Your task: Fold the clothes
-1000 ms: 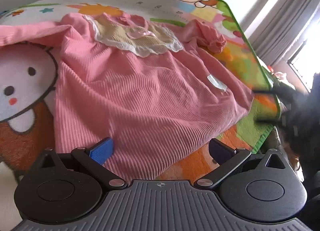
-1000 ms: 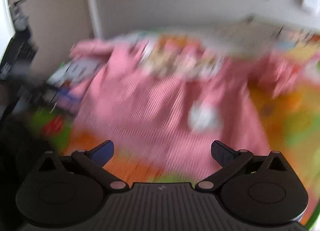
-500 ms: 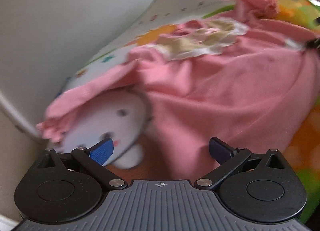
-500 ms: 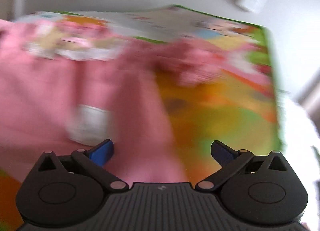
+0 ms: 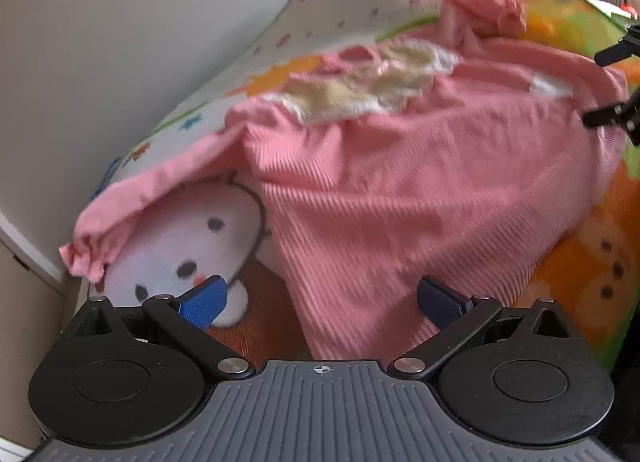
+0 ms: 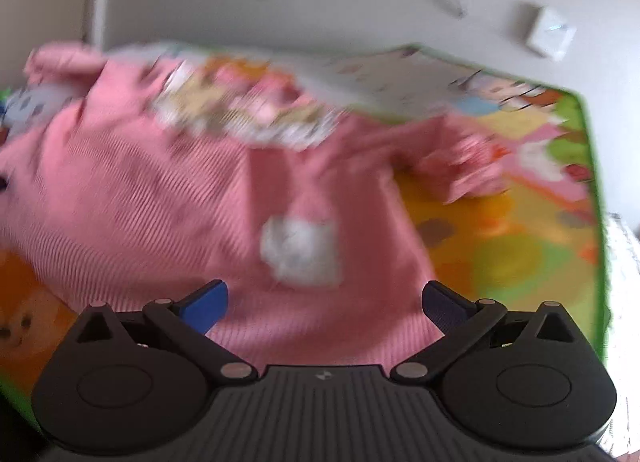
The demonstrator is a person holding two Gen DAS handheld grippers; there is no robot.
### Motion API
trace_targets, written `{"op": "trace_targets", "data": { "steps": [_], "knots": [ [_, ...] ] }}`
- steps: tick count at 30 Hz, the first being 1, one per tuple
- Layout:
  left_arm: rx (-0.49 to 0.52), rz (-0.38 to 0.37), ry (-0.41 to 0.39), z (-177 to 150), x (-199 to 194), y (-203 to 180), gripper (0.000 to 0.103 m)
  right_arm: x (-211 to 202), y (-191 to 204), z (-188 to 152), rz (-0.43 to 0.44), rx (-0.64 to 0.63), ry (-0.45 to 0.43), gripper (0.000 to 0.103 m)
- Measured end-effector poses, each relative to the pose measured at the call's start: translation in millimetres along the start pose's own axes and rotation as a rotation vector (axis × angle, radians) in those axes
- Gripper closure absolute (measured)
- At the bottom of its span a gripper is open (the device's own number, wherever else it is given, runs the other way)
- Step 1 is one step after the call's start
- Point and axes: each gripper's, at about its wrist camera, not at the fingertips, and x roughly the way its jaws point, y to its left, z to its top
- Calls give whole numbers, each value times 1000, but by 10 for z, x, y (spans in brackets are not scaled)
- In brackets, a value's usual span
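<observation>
On a cartoon-printed play mat (image 5: 592, 266) lies a pink ribbed dress (image 5: 400, 182), spread flat with its cream, lace-edged collar (image 5: 360, 90) toward the wall (image 5: 120, 42) and its hem toward both cameras. One long sleeve (image 5: 132, 206) stretches out to the side in the left wrist view, its gathered cuff ending near the mat's edge above a white cartoon face (image 5: 188, 246) printed on the mat; the other sleeve (image 6: 460, 162) lies bunched on the yellow and orange part of the mat in the right wrist view. A small white patch (image 6: 300, 250) sits on the dress's skirt. The left claw (image 5: 320, 302) hovers over the hem corner with its blue-padded fingers wide apart, holding nothing. The right claw (image 6: 324, 302) hangs over the lower skirt just below the white patch, its fingers likewise spread and empty; its black tips also show at the far edge of the left wrist view. Both views are somewhat blurred. A white box (image 6: 550, 32) sits on the wall behind the mat.
</observation>
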Motion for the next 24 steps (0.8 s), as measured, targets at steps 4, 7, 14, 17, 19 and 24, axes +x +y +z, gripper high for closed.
{"op": "trace_targets", "data": {
  "steps": [4, 7, 14, 17, 19, 24],
  "knots": [
    [-13, -40, 37, -166, -129, 36, 0, -139, 34, -146, 87, -39, 36, 0],
    [12, -71, 26, -216, -256, 27, 0, -253, -5, -168, 159, -48, 62, 0],
    [-113, -62, -81, 51, -208, 126, 0, -352, 226, 324, 223, -33, -131, 0],
    [-85, -42, -58, 76, -85, 55, 0, -186, 543, 508, 255, -111, -161, 0],
    [-61, -34, -32, 52, -31, 16, 0, -48, 752, 563, 296, -162, -142, 0],
    [-23, -49, 20, -149, -104, 40, 0, 62, 952, 438, 432, -212, -20, 0]
  ]
}}
